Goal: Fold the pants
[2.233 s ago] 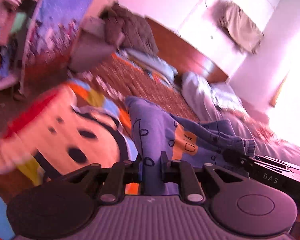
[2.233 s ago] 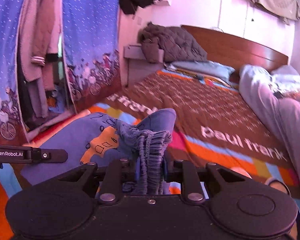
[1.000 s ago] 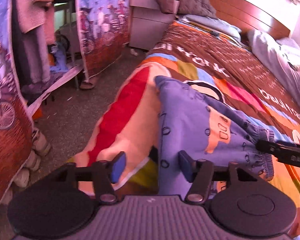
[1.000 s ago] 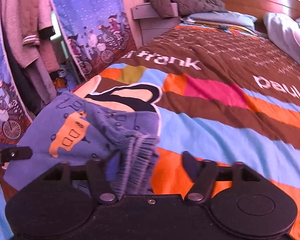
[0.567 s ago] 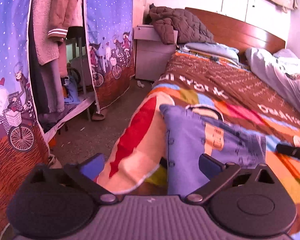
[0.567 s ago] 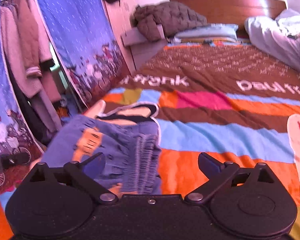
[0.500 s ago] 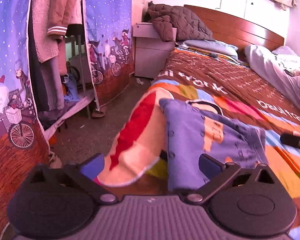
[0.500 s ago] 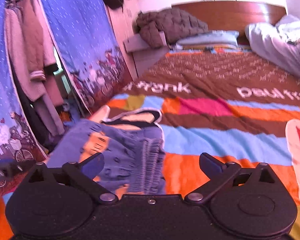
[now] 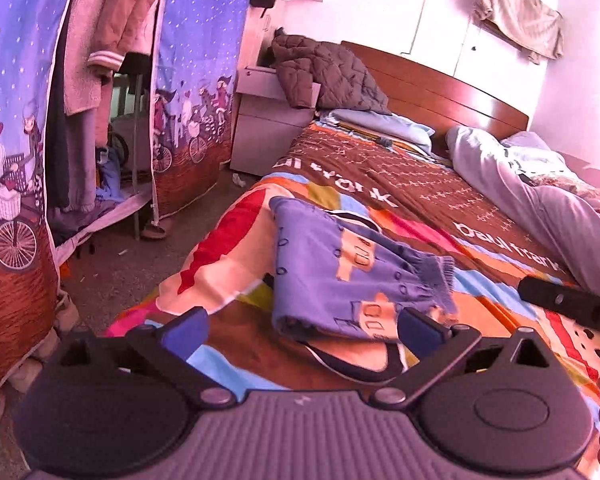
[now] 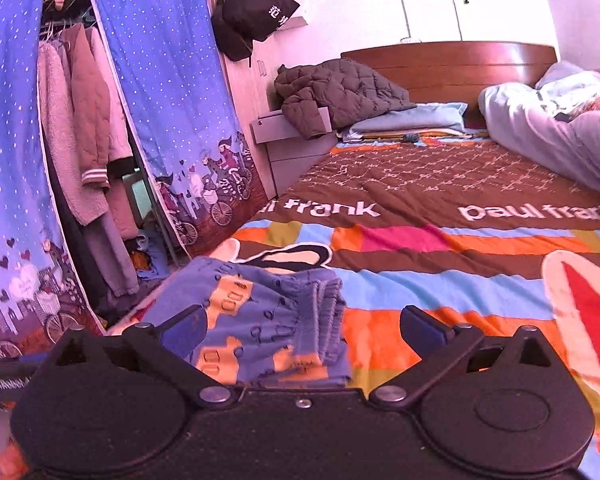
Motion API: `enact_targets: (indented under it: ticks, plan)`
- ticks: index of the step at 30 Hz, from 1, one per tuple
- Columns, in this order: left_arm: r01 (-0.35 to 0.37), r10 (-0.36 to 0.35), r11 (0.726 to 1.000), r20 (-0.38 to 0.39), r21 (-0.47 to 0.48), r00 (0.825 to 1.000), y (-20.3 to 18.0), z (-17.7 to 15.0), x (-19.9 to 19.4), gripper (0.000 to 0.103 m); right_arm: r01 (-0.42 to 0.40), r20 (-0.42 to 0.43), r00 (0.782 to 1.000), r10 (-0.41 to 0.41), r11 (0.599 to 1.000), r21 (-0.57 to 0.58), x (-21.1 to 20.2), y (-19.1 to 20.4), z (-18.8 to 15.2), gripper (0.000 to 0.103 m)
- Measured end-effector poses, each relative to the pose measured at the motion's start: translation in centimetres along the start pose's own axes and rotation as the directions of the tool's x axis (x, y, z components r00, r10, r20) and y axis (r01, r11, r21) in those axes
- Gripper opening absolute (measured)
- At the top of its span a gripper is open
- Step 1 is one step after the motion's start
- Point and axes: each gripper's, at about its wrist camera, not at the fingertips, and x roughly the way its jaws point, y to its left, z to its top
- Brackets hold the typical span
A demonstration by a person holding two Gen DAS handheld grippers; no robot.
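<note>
At the left, a blue starred curtain (image 10: 172,92) printed with bicycles hangs beside coats on a rail. One pair of folded blue pants (image 9: 340,276) with orange patches lies near the bed's left edge, on a striped bedspread (image 10: 460,240) reading "paul frank" twice. A black bag (image 10: 256,14) with white characters hangs above one grey nightstand (image 9: 260,128) carrying one quilted jacket (image 10: 336,88). The left gripper (image 9: 300,326) and the right gripper (image 10: 300,326) both have their jaws spread wide, having just been opening, gripping nothing; the pants lie just ahead.
</note>
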Motion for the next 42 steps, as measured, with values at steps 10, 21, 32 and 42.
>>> enact_targets:
  ticks: [10, 21, 32, 42]
  plan:
    - [0.007, -0.007, 1.0, 0.058, -0.003, 0.998, -1.2, -3.2, -5.3, 0.103, 0.07, 0.042, 0.997, -0.065, 0.99, -0.124, -6.2, 1.3, -3.9, 0.102]
    - [-0.017, 0.015, 0.999, 0.046, 0.044, 0.999, -3.0, -4.8, -7.2, 0.103, 0.07, 0.044, 0.997, -0.066, 0.993, -0.093, -10.5, 0.8, -6.6, 0.102]
    - [-0.035, 0.032, 0.998, 0.048, 0.059, 0.998, -3.5, -5.2, -7.0, 0.103, 0.073, 0.048, 0.996, -0.071, 0.996, -0.056, -11.2, -0.2, -7.1, 0.102]
    - [-0.028, 0.023, 0.996, 0.051, 0.089, 0.998, -3.7, -5.2, -6.7, 0.103, 0.107, 0.043, 0.994, -0.105, 0.992, -0.061, -10.8, -0.5, -7.1, 0.102]
